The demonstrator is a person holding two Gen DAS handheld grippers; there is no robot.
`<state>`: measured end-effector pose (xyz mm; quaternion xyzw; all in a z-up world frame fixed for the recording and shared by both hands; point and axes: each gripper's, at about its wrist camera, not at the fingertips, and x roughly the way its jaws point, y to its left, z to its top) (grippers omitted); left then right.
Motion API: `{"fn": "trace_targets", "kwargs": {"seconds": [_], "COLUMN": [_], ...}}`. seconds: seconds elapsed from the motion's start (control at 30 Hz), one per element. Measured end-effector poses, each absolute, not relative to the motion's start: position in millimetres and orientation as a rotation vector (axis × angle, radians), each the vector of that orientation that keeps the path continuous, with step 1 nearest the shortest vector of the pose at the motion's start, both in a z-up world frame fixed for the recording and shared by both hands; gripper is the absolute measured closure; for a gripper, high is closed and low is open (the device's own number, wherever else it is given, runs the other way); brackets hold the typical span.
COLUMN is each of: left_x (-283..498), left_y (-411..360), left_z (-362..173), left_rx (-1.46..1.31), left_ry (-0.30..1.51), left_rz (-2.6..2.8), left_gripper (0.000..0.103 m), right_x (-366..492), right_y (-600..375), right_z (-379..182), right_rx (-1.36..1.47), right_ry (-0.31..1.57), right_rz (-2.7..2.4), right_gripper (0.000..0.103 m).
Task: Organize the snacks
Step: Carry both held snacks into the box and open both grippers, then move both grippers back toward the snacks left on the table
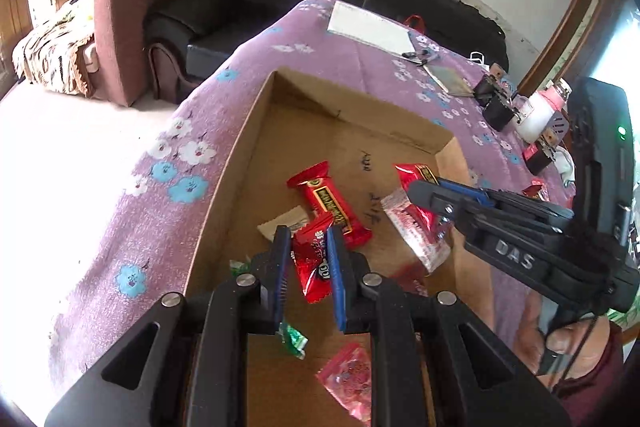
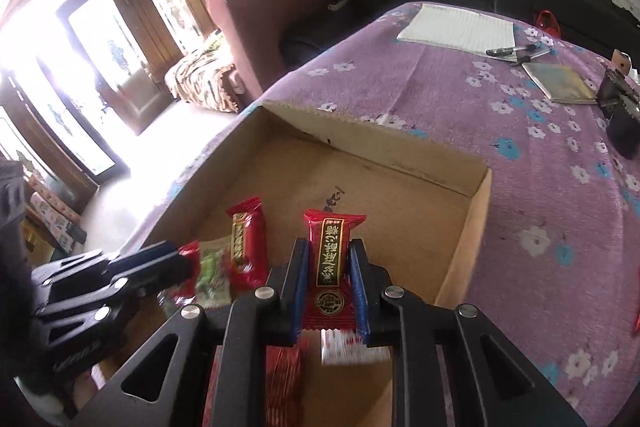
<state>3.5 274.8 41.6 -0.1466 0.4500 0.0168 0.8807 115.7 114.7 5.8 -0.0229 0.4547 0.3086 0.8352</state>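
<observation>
Resting between right tool (image 2: 329,255) fingers: red snack (image 2: 334,259)

Blown-out daylight from the glass doors (image 2: 92,75); fisheye-bent edges, mild blur.

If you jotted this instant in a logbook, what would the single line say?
left gripper: shut on red snack packet | right gripper: shut on red bar | both over cardboard box

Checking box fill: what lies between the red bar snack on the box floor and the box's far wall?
Bare cardboard floor with handwritten marks; nothing lies between the red bar snack and the far wall, shown in the left wrist view.
</observation>
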Motion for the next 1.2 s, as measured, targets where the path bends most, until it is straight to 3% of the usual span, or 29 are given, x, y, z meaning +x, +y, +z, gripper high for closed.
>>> {"fn": "trace_targets", "kwargs": {"seconds": [0.2, 0.27, 0.33, 0.43, 0.83, 0.87, 0.93, 1.0, 1.2], "left_x": [4, 3, 2, -4, -62, -68, -84, -97, -120], "left_y": [274, 273, 271, 269, 225, 221, 209, 199, 158], "left_z": [36, 35, 35, 40, 86, 89, 99, 107, 122], "left_rx": [-0.317, -0.330, -0.335, -0.338, -0.168, -0.154, -0.135, -0.117, -0.017], "left_ry": [0.963, 0.977, 0.995, 0.999, 0.861, 0.842, 0.791, 0.742, 0.684], "left_rz": [0.016, -0.001, 0.004, 0.009, 0.100, 0.116, 0.151, 0.174, 0.170], "left_gripper": [0.085, 0.079, 0.063, 0.055, 0.055, 0.054, 0.039, 0.034, 0.033], "right_x": [125, 127, 125, 119, 60, 52, 37, 24, -16], "right_y": [127, 128, 126, 117, 50, 41, 24, 9, -31], "right_z": [-2, -2, 2, 14, 63, 65, 68, 68, 60], "right_rx": [-0.125, -0.148, -0.152, -0.128, -0.021, -0.004, 0.029, 0.049, 0.042], "right_ry": [0.935, 0.919, 0.904, 0.866, 0.773, 0.766, 0.757, 0.752, 0.749], "right_rz": [0.587, 0.570, 0.570, 0.570, 0.578, 0.573, 0.573, 0.567, 0.517], "right_gripper": [0.081, 0.079, 0.066, 0.055, 0.049, 0.048, 0.046, 0.045, 0.045]}}
